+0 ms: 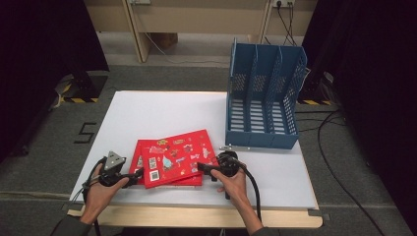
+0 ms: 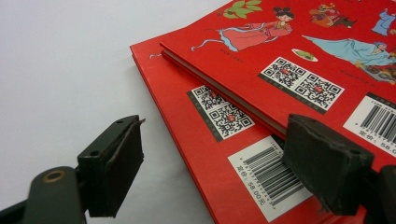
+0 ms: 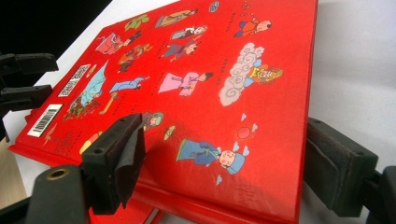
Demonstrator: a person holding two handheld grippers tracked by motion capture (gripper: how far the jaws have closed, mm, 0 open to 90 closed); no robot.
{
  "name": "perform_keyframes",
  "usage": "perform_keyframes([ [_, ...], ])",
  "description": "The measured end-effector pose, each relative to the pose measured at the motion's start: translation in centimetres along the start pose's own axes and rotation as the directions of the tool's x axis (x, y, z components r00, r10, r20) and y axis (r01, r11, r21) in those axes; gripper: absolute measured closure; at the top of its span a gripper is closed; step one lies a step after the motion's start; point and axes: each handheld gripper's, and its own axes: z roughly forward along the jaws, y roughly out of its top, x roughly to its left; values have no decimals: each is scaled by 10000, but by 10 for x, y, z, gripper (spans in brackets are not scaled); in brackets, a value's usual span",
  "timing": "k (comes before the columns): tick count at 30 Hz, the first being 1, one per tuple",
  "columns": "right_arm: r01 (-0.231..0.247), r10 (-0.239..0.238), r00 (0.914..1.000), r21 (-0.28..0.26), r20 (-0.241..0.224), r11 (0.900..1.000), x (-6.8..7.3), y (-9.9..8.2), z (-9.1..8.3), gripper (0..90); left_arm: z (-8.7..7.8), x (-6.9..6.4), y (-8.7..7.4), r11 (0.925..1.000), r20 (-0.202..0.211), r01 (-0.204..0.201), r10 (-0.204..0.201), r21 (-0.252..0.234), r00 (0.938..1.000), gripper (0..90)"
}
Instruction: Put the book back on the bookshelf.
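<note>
Books fill the lower middle of the high view: 2 red picture books lie stacked on the white table (image 1: 147, 113), the top book (image 1: 178, 156) skewed over the bottom book (image 1: 139, 150), whose left edge peeks out beneath it. Both covers carry cartoon figures, QR codes and white barcode labels.

At the stack's lower left, the left gripper (image 1: 139, 172) is held in the person's left hand (image 1: 101, 189). In the left gripper view its jaws stand spread, 1 over bare table at the lower left of the frame, the other at lower right over the bottom book's barcode label (image 2: 268, 175); whether that pad touches the cover I cannot tell, and nothing is pinched.

At the stack's lower right corner, the right gripper (image 1: 201, 167) is held in the person's right hand (image 1: 233, 187). In the right gripper view its jaws are spread wide on either side of the top book's near corner, which looks raised off the bottom book; the pads do not visibly press on the cover.

A blue 3-slot file rack (image 1: 263, 96) stands at the upper right of the table, well apart from the books.
</note>
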Motion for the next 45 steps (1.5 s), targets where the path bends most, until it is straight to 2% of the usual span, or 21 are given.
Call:
perform_keyframes([
  [3, -8, 10, 9999, -214, 106, 9998, 0, 1, -2, 248, 1, -1, 0, 10000, -11, -25, 25, 13, 10000, 191],
  [6, -24, 33, 9999, -657, 130, 9978, 0, 2, -7, 307, 2, -2, 0, 9999, -60, -150, 150, 37, 9999, 197],
  [8, -76, 78, 10000, -1144, 16, 9934, 1, 6, -12, 371, 2, -3, 0, 9995, -145, -255, 258, 191, 9996, 205],
  [12, 55, -57, 10000, -1756, -4, 9844, 4, 12, -21, 432, 3, -8, 1, 9994, -150, -325, 327, 107, 9994, 229],
  [15, -9, -34, 9998, -2460, -174, 9693, 7, 17, -28, 498, 3, -11, 1, 9995, -131, -306, 306, 27, 9994, 251],
  [18, -81, -64, 9989, -3007, -472, 9537, 12, 24, -35, 548, 4, -15, 2, 9989, -89, -476, 476, -15, 9988, 257],
  [19, -50, -110, 9987, -3101, -497, 9507, 13, 25, -35, 557, 4, -17, 3, 9973, -215, -735, 734, -51, 9971, 253],
  [21, -173, -56, 9977, -3357, -669, 9418, 16, 29, -39, 574, 4, -19, 4, 9966, -153, -814, 812, -89, 9966, 248],
  [24, -34, -164, 9986, -3637, -513, 9315, 20, 34, -43, 603, 5, -21, 5, 9975, 77, -687, 688, -191, 9976, 211],
  [28, 42, -119, 9998, -4082, -165, 9129, 26, 38, -49, 631, 6, -24, 6, 9964, 514, -831, 840, -191, 9951, 162],
  [30, 200, -263, 9996, -4177, -95, 9084, 27, 42, -53, 641, 5, -22, 7, 9967, 525, -757, 773, -305, 9956, 164],
  [33, 440, -487, 9988, -4382, 4, 8978, 28, 49, -59, 662, 3, -13, 7, 9988, 490, -303, 322, -388, 9983, 159],
  [34, 373, -396, 9992, -4556, 45, 8894, 29, 50, -62, 670, 3, -10, 6, 9989, 498, -224, 243, -401, 9985, 159],
  [38, 654, -646, 9977, -4830, 182, 8732, 33, 56, -70, 690, 1, 1, 6, 9987, 490, 100, -76, -502, 9988, 159],
  [42, 921, -960, 9952, -5009, 180, 8606, 36, 65, -77, 716, 0, 11, 5, 9973, 467, 505, -481, -535, 9978, 159],
  [45, 1076, -1197, 9928, -5211, 107, 8467, 39, 74, -81, 737, -1, 16, 4, 9963, 539, 679, -651, -531, 9964, 159],
])
